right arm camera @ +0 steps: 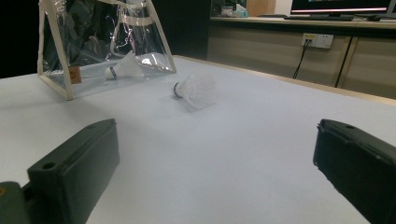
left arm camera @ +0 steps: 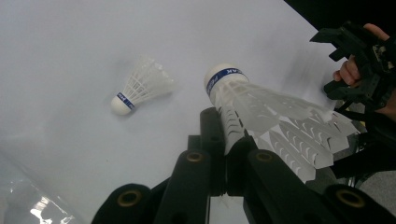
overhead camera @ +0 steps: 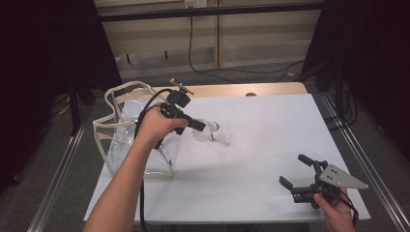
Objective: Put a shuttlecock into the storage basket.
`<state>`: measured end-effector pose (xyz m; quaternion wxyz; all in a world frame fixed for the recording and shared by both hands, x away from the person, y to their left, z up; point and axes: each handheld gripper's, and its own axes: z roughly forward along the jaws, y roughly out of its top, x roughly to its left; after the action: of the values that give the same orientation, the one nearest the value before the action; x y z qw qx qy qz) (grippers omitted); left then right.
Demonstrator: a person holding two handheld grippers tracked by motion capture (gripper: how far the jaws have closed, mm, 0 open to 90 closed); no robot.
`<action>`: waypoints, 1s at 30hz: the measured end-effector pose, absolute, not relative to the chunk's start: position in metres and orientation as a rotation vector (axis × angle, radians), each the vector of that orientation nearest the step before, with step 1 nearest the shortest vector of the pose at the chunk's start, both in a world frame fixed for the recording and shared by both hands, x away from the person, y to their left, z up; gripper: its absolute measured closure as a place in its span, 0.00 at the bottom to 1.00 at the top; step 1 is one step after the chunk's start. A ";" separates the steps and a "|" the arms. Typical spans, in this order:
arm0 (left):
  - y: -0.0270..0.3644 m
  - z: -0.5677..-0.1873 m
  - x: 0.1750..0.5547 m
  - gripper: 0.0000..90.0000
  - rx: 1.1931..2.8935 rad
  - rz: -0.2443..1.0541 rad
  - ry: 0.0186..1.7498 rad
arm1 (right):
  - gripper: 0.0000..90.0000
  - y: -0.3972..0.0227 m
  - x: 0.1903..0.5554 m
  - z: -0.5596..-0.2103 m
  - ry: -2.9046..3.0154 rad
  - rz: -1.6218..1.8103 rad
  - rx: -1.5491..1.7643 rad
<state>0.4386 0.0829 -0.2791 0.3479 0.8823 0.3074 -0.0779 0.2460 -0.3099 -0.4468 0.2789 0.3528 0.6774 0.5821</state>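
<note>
Shuttlecocks of white plastic with blue-banded cork heads are being gathered into a clear plastic pouch with cream edging (overhead camera: 126, 126), which stands open at about nine o'clock on the white table (overhead camera: 270, 145). One white shuttlecock (left arm camera: 275, 116) is clamped by its skirt between the black jaws of the left gripper (left arm camera: 227, 140), its head pointing away from the hand. In the high view that left gripper (overhead camera: 203, 126) hovers just right of the pouch, near the table's centre.

A second white shuttlecock (left arm camera: 140, 91) lies on its side on the bare table, close below and beyond the held one; the high view shows it at (overhead camera: 223, 137), roughly at the table's middle. From the right gripper view, a third shuttlecock (right arm camera: 122, 67) seems to rest already inside the pouch, though the glare on the plastic makes that hard to confirm.

The right gripper (overhead camera: 300, 175) sits at about five o'clock, well apart from the rest, with its jaws standing wide and nothing between them.

Count: three shuttlecocks, one pouch, two grippers. As I judge it, the work is partly done: likely one piece bagged, one in hand to be carried into the pouch, and one left to pick up from the table.
</note>
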 end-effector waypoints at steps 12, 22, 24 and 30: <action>0.086 -0.268 0.440 1.00 2.278 -0.199 0.819 | 0.00 -0.310 0.246 -0.447 1.817 1.560 0.946; 0.089 -0.261 0.441 1.00 2.287 -0.202 0.819 | 0.00 -0.310 0.246 -0.447 1.817 1.560 0.940; 0.090 -0.260 0.442 1.00 2.286 -0.203 0.821 | 0.00 -0.310 0.246 -0.447 1.816 1.559 0.941; 0.091 -0.255 0.443 1.00 2.285 -0.199 0.827 | 0.00 -0.310 0.246 -0.447 1.818 1.558 0.938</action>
<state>0.4427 0.0907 -0.2552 0.3445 0.8799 0.3182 -0.0766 0.2463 -0.3102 -0.4466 0.2813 0.3502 0.6784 0.5814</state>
